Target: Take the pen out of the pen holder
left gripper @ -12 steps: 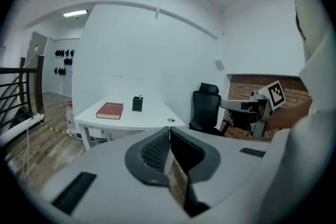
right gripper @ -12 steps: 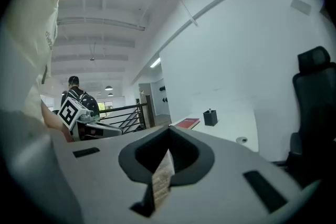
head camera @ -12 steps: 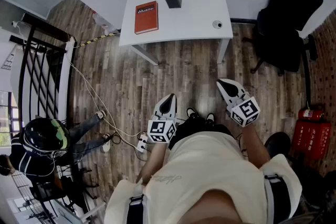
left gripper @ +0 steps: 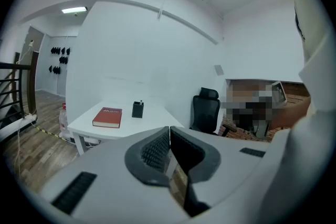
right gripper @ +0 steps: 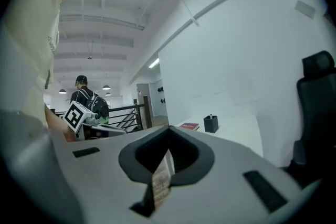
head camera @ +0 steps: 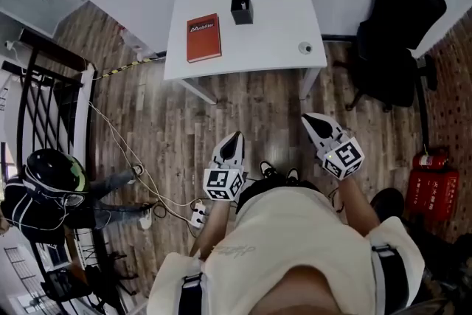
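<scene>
The black square pen holder (head camera: 242, 10), dark pen (left gripper: 140, 102) upright inside, stands far on the white table (head camera: 273, 40), straight ahead of the left tool (head camera: 237, 138), far-left of the right tool (head camera: 310, 118). Both are closed, empty.

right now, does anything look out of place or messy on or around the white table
Nothing on the table stands out: the red book lies flat and the pen holder stands upright. The one untidy thing is a white cable trailing across the wood floor to a power strip.
</scene>
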